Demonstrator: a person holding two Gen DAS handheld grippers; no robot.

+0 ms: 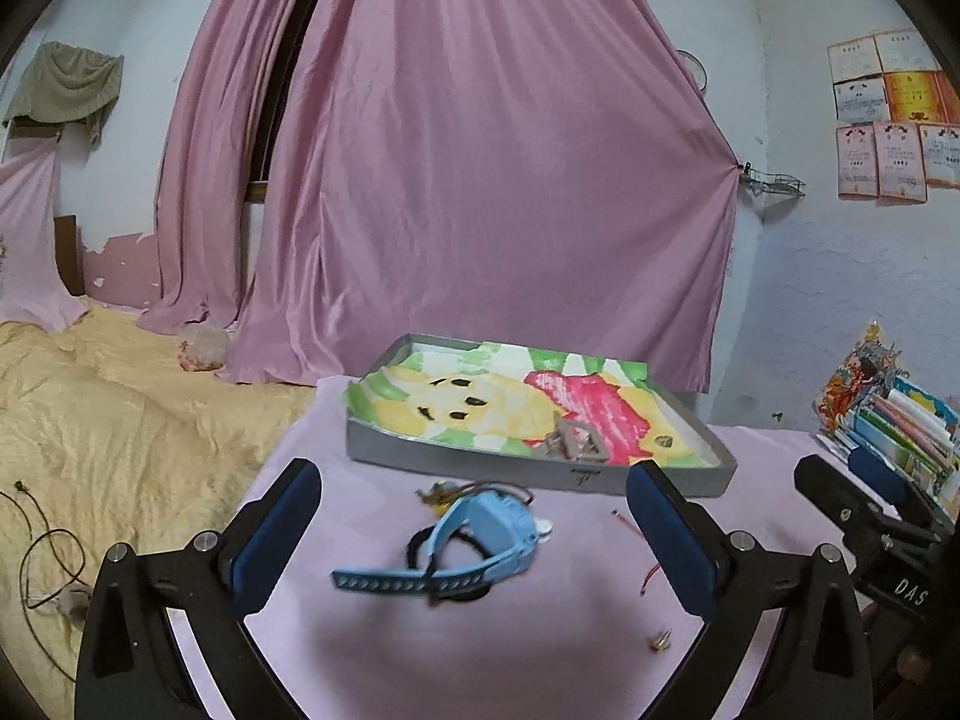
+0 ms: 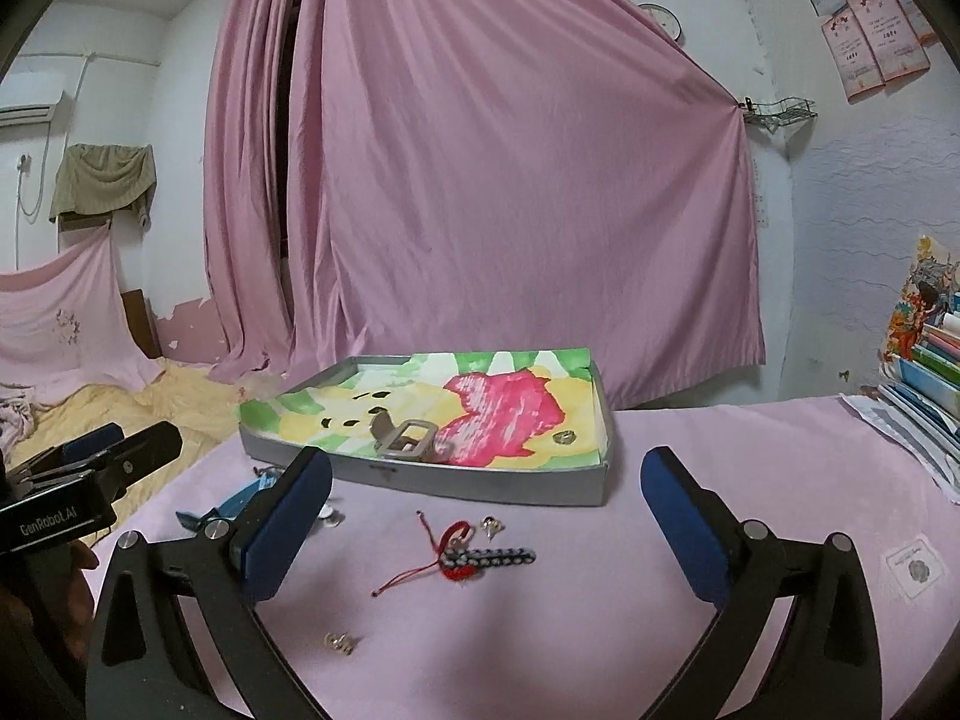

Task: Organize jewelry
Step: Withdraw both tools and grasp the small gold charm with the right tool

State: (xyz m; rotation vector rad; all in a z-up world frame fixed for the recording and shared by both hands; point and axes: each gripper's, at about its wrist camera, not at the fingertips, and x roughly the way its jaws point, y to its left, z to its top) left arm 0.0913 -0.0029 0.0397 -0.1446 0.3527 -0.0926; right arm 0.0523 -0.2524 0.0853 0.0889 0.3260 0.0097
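While both tools hang wide apart over the pink cloth [image 2: 690,438], nothing is gripped yet, and the layout suggests a sorting job barely begun. Starting at the left, the left gripper [image 1: 474,534] has its blue pads spread, and the blue watch [image 1: 480,525] lies on the cloth directly between and just ahead of them, its strap trailing toward the left pad, so it reads as the piece lined up for the next pinch. Just beyond the watch sits a small tangle of gold-coloured bits [image 1: 444,491], too blurred to name. Ahead of both tools rests the grey tray [image 2: 480,489], lined with a painted sheet and already holding a grey buckle-like piece [image 2: 408,441] and a small round trinket [image 2: 564,437]; it is likely the collecting spot, set within easy reach. Further right, the right gripper [image 2: 486,522] is likewise spread, with a red cord bracelet [image 2: 444,552] and a dark beaded strip [image 2: 498,558] touching each other between its pads, a small silver piece [image 2: 491,525] just beyond them and another earring-like bit [image 2: 341,642] nearer its left finger. Books [image 2: 930,372] are stacked off to its right.
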